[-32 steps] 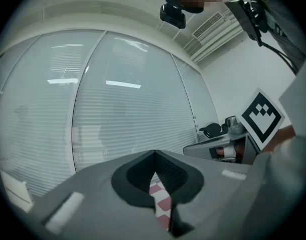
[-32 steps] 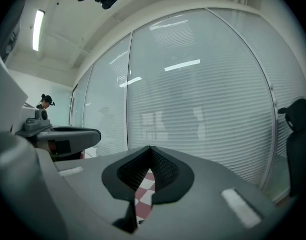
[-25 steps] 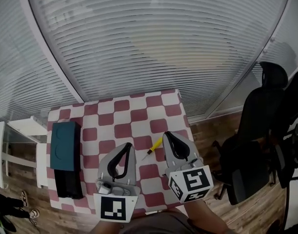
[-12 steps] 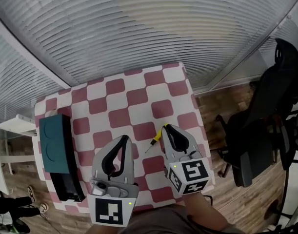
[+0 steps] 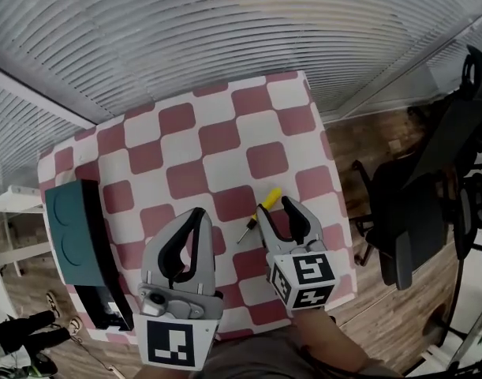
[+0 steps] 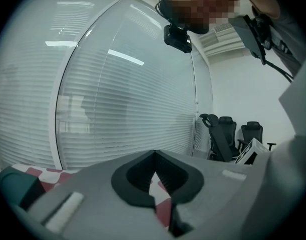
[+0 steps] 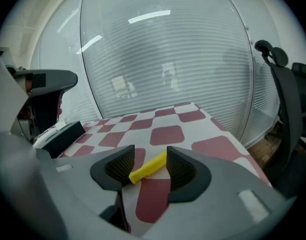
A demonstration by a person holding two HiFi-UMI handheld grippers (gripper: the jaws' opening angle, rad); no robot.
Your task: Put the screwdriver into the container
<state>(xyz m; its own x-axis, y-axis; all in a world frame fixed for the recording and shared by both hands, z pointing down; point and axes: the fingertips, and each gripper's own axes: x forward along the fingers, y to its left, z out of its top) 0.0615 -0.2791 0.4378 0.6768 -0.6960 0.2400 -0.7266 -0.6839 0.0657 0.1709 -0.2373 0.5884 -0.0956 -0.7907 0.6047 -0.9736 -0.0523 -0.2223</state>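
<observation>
The screwdriver [image 5: 256,216] has a smooth yellow plastic handle and a thin dark metal shaft, the checked table cover [image 5: 217,136] looks like smooth cloth with a faint sheen, the container [image 5: 67,231] is matt teal plastic, the left gripper [image 5: 195,212] and the right gripper [image 5: 275,206] are matt grey plastic with ribbed black pads [image 7: 121,168], and the floor [image 5: 367,133] is wood.

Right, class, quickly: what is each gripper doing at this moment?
Left gripper: shut, empty.
Right gripper: open, jaws just been opening; the screwdriver lies between them, not gripped.
</observation>
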